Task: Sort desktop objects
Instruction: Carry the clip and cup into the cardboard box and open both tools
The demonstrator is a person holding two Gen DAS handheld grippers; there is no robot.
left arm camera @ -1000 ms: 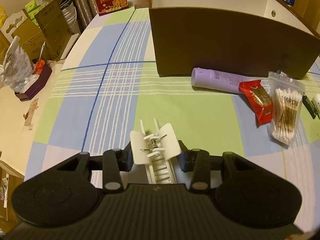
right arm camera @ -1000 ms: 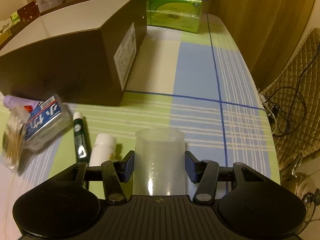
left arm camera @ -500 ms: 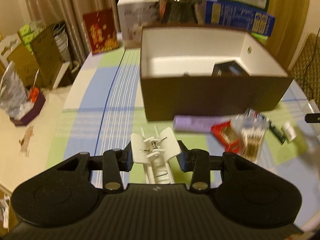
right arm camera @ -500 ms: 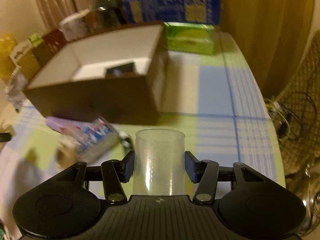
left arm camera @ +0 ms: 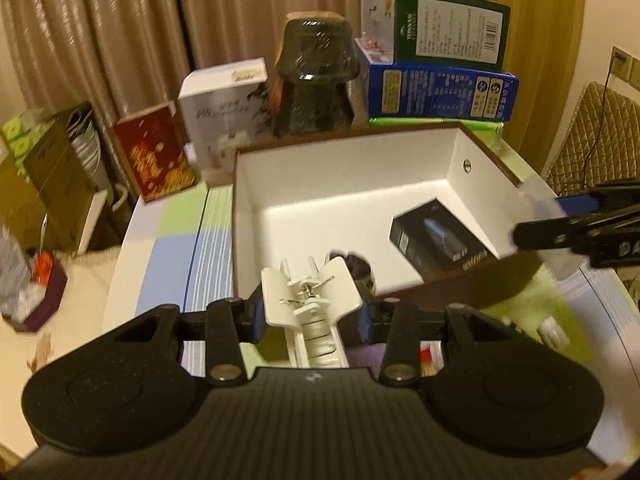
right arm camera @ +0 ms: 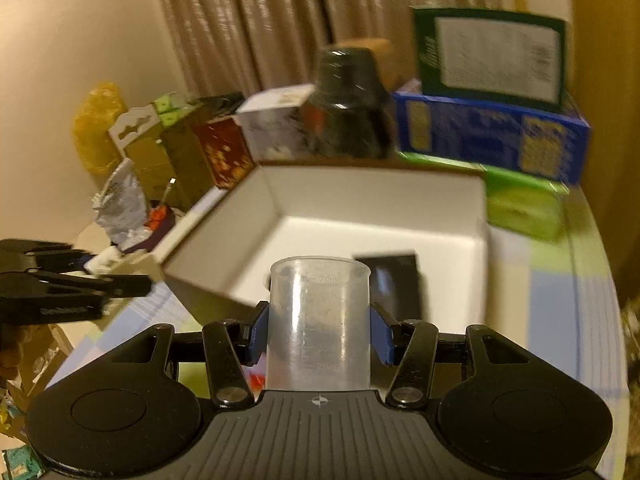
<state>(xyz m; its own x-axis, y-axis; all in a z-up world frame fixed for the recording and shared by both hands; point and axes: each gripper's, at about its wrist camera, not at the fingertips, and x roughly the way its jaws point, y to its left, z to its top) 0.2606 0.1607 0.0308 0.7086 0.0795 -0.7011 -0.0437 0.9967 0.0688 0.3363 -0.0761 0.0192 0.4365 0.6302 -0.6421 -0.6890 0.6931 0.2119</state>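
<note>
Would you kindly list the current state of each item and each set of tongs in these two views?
Left tongs: shut on the white clip.
White clip: held, raised above the near wall of the storage box.
Right tongs: shut on the clear cup.
Clear cup: upright, empty, held.
Storage box: open, no lid on it.
Black box: lying inside the storage box.

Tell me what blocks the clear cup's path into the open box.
Nothing visible does. The right hand-held gripper holds the clear cup near the open box, whose top is uncovered. Inside, a black carton lies on the floor just beyond the cup; the white floor left of it is bare.
</note>
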